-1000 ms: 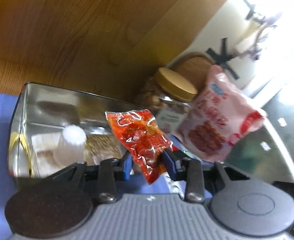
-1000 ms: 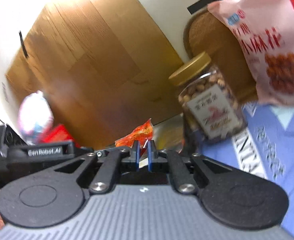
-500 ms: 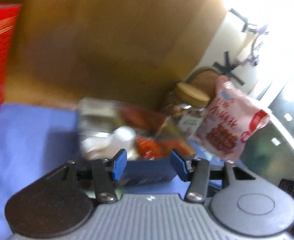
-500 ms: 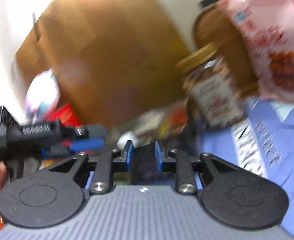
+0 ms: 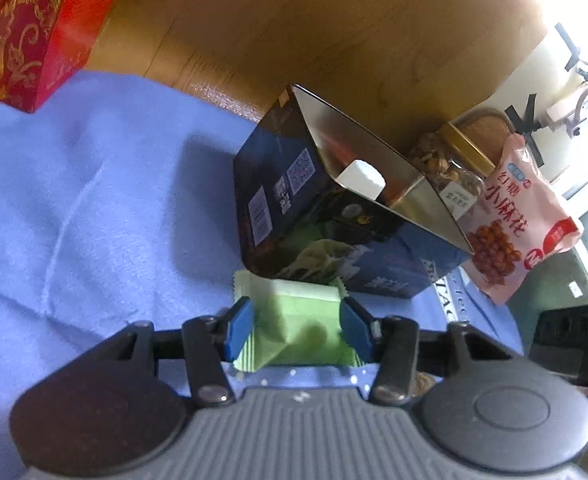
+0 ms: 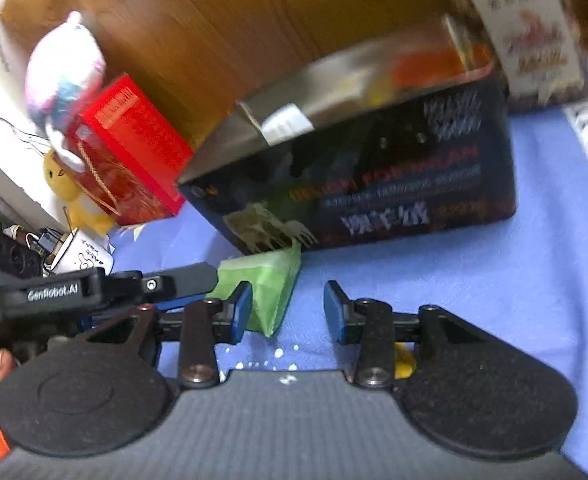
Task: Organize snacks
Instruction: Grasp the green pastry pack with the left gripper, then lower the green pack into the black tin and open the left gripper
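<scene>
Left tool [image 5: 297,330]: jaws parted and set to either side of a green snack packet [image 5: 299,322]; they have just been narrowing, with the packet between them. The blue pads [image 5: 238,330] sit right at the packet's crimped edges, and whether they press on it cannot be told.
Right tool [image 6: 288,312]: jaws apart and nothing gripped; they have just been widening. Its left pad [image 6: 241,316] stands just beside the same green packet [image 6: 272,292], which reaches partly into the gap; the right pad is clear of it.
Green snack packet: lies flat on the blue cloth [image 5: 94,208], its far edge against the foot of the dark tin box [image 5: 333,236].
Tin box: open at the top, shiny metal inside, dark printed sides [image 6: 393,184]. A small white cup [image 5: 361,178] stands in it, and something orange shows blurred in the right wrist view.
Nut jar [image 5: 449,168]: clear, with a gold lid, just behind the box on its right.
Pink snack bag [image 5: 517,216]: upright beside the jar, printed with red characters and a picture of brown twists.
Red gift box [image 5: 26,28]: at the far left on the cloth, with gold patterning; in the right wrist view a pink and white plush toy [image 6: 68,72] rests on top of it.
Worktop: covered by the blue cloth, with a wooden panel [image 5: 294,20] rising behind the things.
White crumbs [image 6: 278,354]: scattered on the cloth close to the right tool.
</scene>
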`<state>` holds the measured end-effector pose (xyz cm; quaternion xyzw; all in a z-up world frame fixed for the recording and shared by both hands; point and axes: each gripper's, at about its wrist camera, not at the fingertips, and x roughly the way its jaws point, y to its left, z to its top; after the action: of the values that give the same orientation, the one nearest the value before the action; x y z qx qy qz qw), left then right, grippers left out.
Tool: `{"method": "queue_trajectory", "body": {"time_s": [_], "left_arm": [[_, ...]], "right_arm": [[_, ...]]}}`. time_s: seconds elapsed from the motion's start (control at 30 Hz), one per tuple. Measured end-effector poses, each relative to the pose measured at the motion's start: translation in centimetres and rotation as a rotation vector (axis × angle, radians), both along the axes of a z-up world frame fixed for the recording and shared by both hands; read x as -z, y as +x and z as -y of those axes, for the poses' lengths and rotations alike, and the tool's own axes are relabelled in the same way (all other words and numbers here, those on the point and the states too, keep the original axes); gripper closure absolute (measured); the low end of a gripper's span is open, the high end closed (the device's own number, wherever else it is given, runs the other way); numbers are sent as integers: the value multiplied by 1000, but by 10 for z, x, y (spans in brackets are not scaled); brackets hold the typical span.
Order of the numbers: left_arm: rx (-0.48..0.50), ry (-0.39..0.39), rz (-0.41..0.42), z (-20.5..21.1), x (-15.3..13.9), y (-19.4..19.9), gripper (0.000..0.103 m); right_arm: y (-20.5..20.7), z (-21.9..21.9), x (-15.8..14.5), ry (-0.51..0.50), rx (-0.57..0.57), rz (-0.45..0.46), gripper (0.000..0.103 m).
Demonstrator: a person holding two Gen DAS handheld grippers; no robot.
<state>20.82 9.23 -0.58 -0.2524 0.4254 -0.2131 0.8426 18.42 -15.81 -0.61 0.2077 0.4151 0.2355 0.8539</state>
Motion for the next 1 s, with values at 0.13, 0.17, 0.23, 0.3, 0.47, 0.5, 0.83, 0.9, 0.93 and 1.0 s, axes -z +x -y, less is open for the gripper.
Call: {"method": "queue_trajectory", "body": {"time_s": [0.13, 0.17, 0.23, 0.3, 0.47, 0.5, 0.83, 0.9, 0.93, 1.0], "left_arm": [[6, 17, 10, 2, 1, -9, 68], [8, 11, 9, 2, 0, -12, 68], [11, 1, 7, 1, 0, -18, 68], [12, -4, 16, 2, -4, -26, 68], [30, -27, 83, 11, -32, -31, 68], [41, -29, 100, 15, -40, -28, 68], [89, 25, 170, 86, -72, 61, 65], [88, 36, 144, 94, -64, 70, 63], [84, 41, 137, 95, -61, 70, 63], [92, 40, 152, 94, -61, 61, 63]], "right_arm": [[-2, -14, 2, 11, -18, 0, 70], [-5, -16, 1, -1, -19, 15, 70], [-11, -15, 2, 9, -14, 26, 71], [-22, -12, 1, 24, -4, 43, 74], [-50, -1, -17, 56, 25, 139, 77], [-53, 2, -23, 57, 33, 166, 77], [-5, 49, -60, 52, 213, 359, 72], [10, 51, -56, 0, 229, 371, 66], [12, 53, -54, -27, 244, 374, 61], [7, 59, -54, -56, 272, 385, 60]]}}
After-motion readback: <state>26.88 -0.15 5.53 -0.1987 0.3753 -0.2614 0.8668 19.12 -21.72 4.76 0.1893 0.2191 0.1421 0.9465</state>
